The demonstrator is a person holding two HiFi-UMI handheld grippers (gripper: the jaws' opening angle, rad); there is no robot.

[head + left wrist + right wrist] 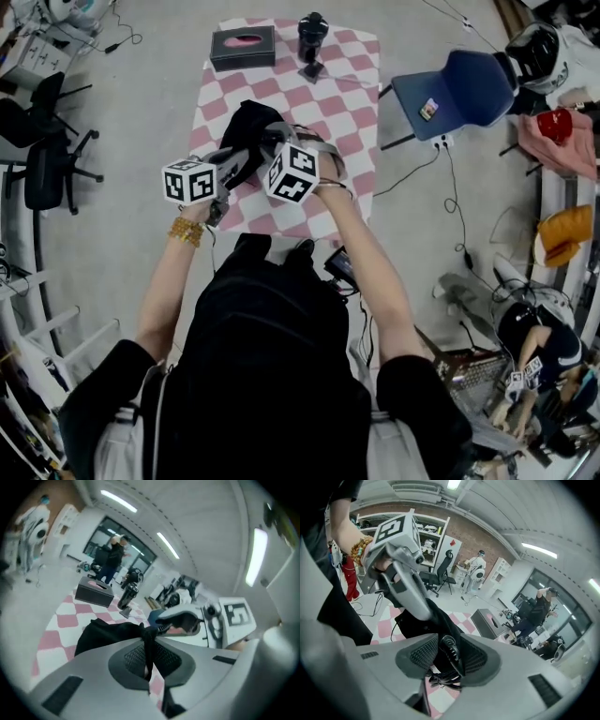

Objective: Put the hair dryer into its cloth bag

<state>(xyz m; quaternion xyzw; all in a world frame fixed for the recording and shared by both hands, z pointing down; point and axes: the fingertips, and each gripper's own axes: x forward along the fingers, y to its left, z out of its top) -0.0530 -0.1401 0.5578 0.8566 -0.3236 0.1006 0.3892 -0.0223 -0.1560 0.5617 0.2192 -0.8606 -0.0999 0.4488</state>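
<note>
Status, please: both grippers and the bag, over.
Left gripper shut on bag edge. Right gripper grips bag too, cord below. Tissue box far back, not in the way.

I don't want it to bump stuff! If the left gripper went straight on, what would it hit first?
Most likely the black cloth bag. The left gripper is shut on a bit of it, and the rest bunches just ahead on the checkered table.

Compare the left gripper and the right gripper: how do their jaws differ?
The left gripper has its jaws shut on a thin strip of the black cloth bag; the right gripper has them wider, around thicker cloth and a ribbed black piece. Both grip the same bag.
</note>
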